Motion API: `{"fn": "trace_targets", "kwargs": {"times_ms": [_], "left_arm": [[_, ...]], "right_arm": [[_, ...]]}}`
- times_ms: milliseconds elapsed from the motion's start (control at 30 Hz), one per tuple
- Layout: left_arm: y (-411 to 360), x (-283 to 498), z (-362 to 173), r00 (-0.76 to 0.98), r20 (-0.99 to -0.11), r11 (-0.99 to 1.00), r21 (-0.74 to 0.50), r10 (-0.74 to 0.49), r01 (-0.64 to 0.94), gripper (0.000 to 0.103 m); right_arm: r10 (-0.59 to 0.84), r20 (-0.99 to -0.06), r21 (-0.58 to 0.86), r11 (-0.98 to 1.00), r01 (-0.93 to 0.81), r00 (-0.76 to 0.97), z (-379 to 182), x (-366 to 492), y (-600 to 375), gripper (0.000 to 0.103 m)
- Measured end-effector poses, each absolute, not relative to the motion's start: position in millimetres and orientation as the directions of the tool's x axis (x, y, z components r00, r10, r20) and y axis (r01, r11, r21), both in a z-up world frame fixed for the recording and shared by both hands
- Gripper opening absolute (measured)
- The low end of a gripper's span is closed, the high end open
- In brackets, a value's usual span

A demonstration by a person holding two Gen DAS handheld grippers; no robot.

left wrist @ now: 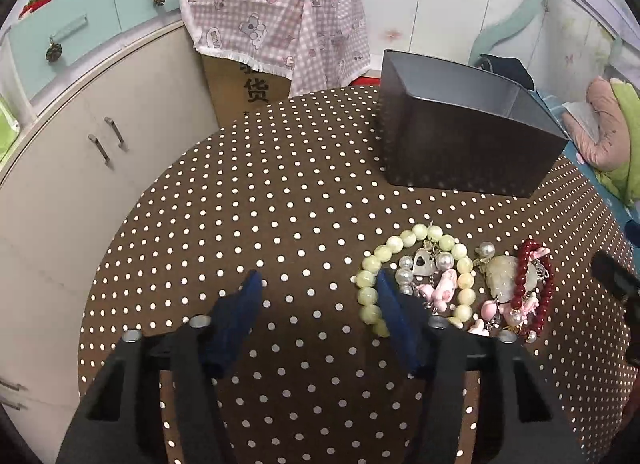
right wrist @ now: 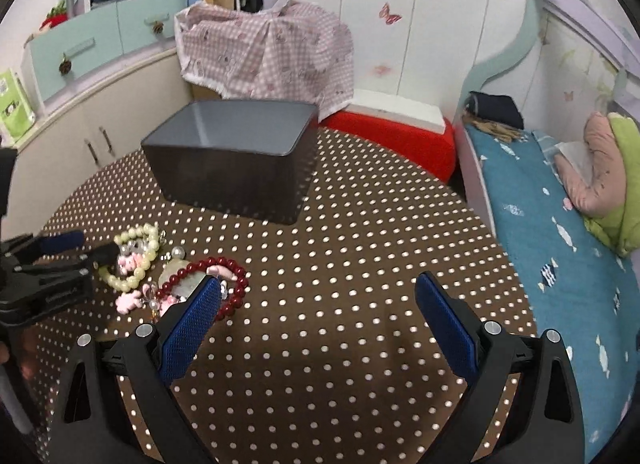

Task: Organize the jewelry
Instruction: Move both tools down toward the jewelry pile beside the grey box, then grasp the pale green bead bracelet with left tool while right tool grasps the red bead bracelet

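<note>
Both the left gripper [left wrist: 318, 284] and right gripper [right wrist: 320, 288] gape wide, empty. The pale green beaded bracelet [left wrist: 416, 272], at two o'clock, looks light, floppy, slippery; pinch across one bead strand.

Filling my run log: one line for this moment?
left gripper: open | right gripper: open | jewelry pile: on table | gray bin: untouched

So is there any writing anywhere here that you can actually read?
"货": black character on the cardboard box under the checked cloth; the characters above and below it are cut off.
Left tongs' body: pale lettering, too blurred to read.
Green card: print too small.
</note>
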State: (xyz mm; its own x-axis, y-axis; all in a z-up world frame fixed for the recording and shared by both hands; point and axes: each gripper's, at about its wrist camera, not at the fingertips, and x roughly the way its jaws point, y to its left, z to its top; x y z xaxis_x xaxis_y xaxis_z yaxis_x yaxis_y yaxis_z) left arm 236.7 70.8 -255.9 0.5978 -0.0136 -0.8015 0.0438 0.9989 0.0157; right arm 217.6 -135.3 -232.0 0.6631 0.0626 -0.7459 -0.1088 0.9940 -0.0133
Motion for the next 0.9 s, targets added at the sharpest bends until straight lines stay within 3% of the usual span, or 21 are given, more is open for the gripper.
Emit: {"fn": "trace_targets", "kwargs": {"times_ms": [167, 267, 567, 633, 700, 900], "left_arm": [[74.4, 238.1, -252.2, 0.603, -0.798, 0.998, 0.036, 0.001, 0.045, 0.008], [78.1, 239.2, -251.4, 0.605, -0.796, 0.998, 0.030, -0.006, 0.048, 0.008], [86.6, 233.3, -250.2, 0.615, -0.787, 0.998, -0.017, -0.047, 0.054, 0.008], [87.8, 231.9, -248.9, 0.619, -0.784, 0.998, -0.024, -0.053, 0.056, 0.008], [88.1, 229.4, -246.0, 0.626, -0.777, 0.998, -0.030, -0.061, 0.061, 0.008], [93.4, 224.6, -240.4, 0.633, -0.767, 0.994, -0.072, -0.106, 0.079, 0.008]], "right_arm": [[0.063, -0.783, -0.024, 0.991, -0.132, 0.619, -246.1, 229.2, -124.9, 0.094], [0.053, -0.800, -0.039, 0.989, -0.140, 0.598, -252.6, 232.6, -119.6, 0.093], [0.121, -0.819, 0.029, 0.985, -0.171, 0.561, -254.3, 240.8, -106.3, 0.071], [0.131, -0.832, 0.037, 0.983, -0.182, 0.539, -258.2, 244.1, -101.0, 0.056], [0.128, -0.836, 0.035, 0.983, -0.180, 0.534, -257.5, 245.0, -97.3, 0.053], [0.156, -0.842, 0.059, 0.978, -0.200, 0.516, -255.2, 232.8, -106.8, 0.024]]}}
